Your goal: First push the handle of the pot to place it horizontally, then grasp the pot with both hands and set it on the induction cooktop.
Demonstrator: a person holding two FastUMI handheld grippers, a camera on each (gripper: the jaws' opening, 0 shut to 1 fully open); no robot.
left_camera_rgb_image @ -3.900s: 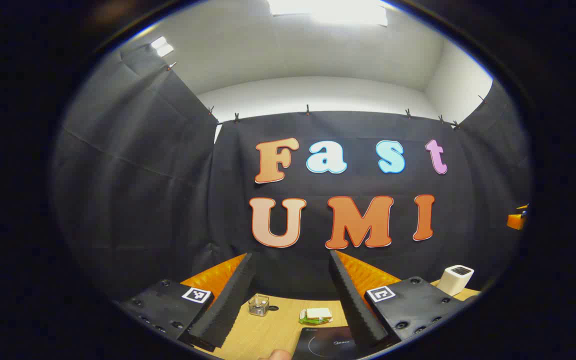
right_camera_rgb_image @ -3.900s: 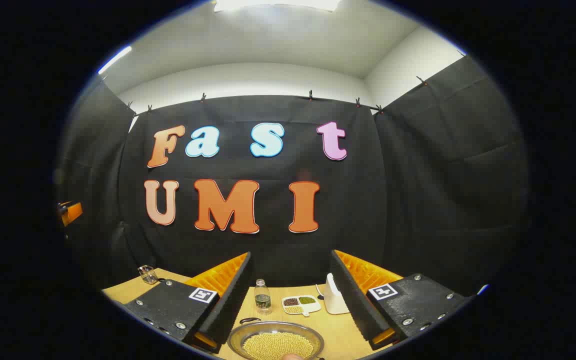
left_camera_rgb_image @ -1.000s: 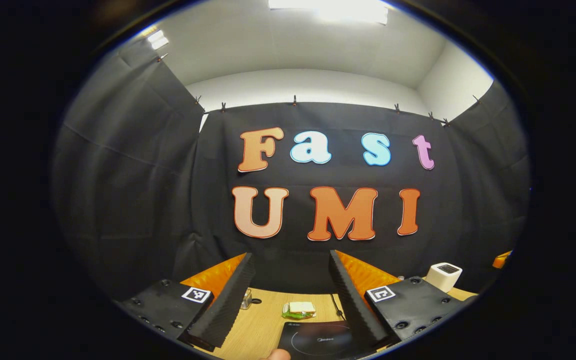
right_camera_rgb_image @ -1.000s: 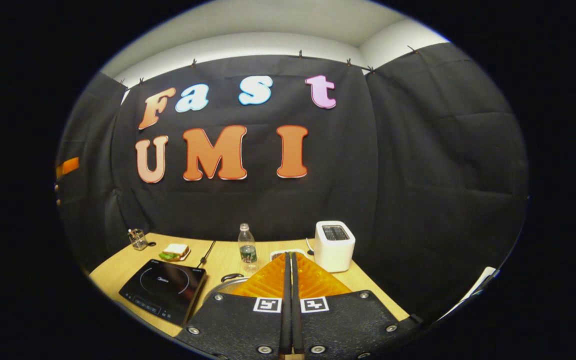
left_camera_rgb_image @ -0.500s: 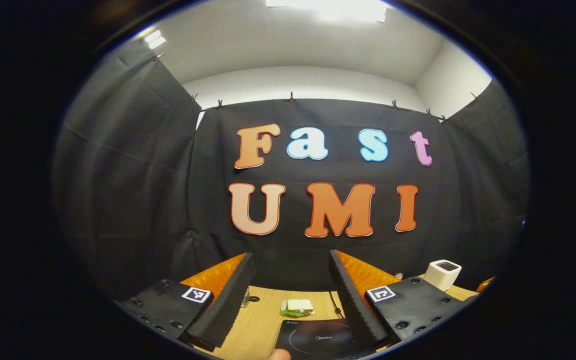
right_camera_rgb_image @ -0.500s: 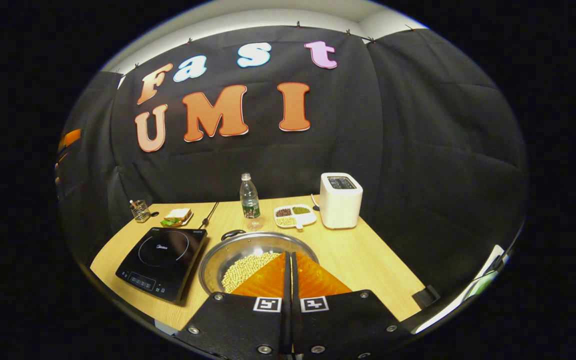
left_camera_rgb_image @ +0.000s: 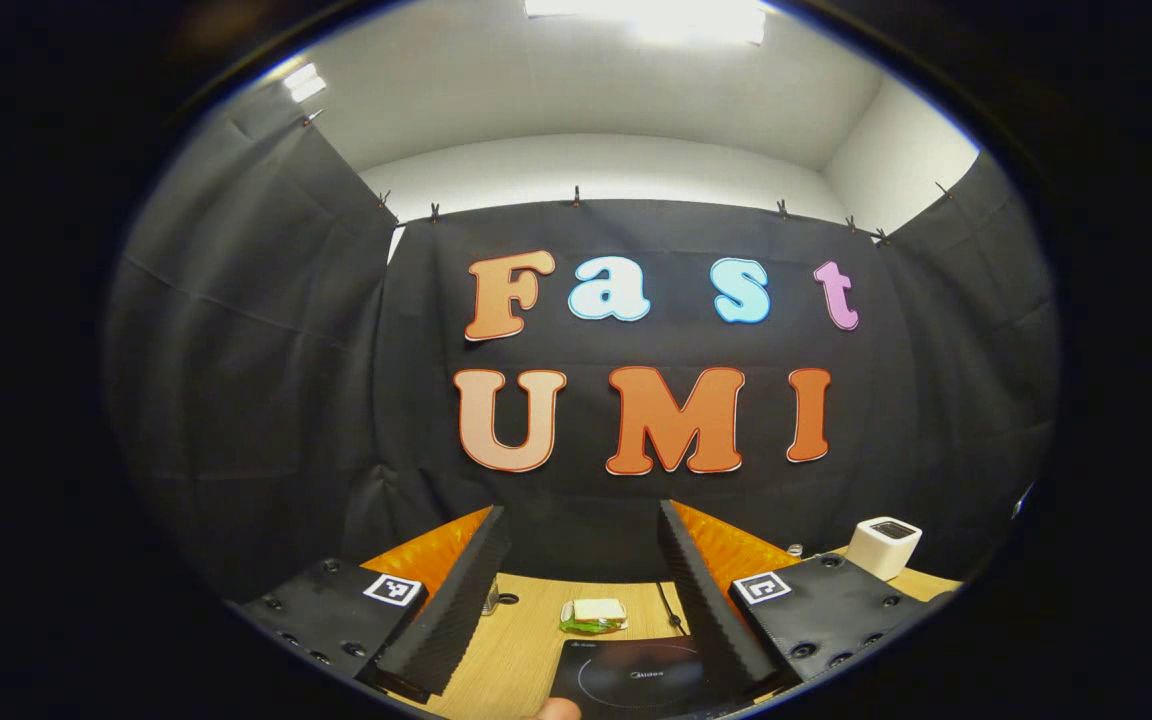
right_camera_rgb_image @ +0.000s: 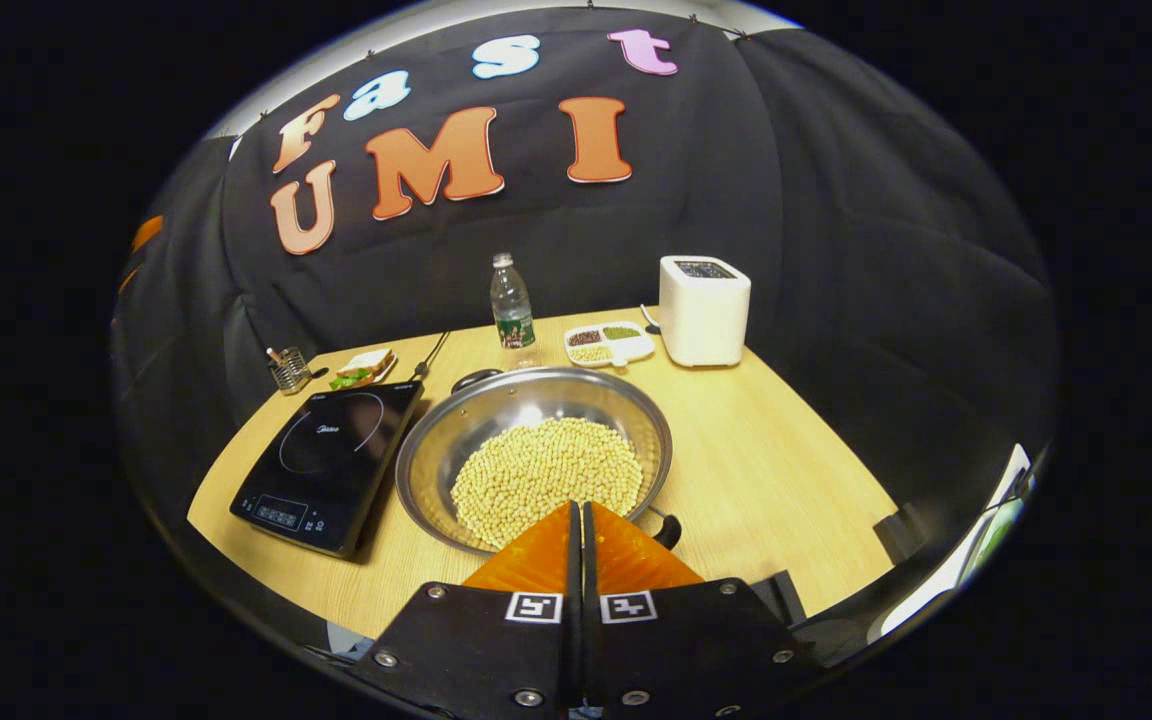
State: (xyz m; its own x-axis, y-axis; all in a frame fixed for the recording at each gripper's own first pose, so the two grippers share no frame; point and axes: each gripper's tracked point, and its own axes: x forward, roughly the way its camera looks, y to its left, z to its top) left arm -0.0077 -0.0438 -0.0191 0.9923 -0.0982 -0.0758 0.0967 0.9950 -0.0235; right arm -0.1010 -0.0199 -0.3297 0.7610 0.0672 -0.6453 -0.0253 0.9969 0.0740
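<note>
A light wooden table [right_camera_rgb_image: 766, 470] stands against black cloth walls. Nearest us in the right gripper view, our right gripper [right_camera_rgb_image: 577, 512] has its fingers pressed together, gripping nothing, the tips over the near rim of the steel pot [right_camera_rgb_image: 534, 455] — a wide pan of pale beans near the table's middle, one dark handle [right_camera_rgb_image: 669, 528] just right of the tips, another at the far rim. The induction cooktop [right_camera_rgb_image: 328, 462] lies just beside it toward the left edge. Farther back: sandwich [right_camera_rgb_image: 364, 365], water bottle [right_camera_rgb_image: 510, 303], divided dish [right_camera_rgb_image: 608, 343], white toaster [right_camera_rgb_image: 703, 309]. In the left gripper view, our left gripper [left_camera_rgb_image: 581, 530] is spread wide, empty, above the cooktop's near side.
</note>
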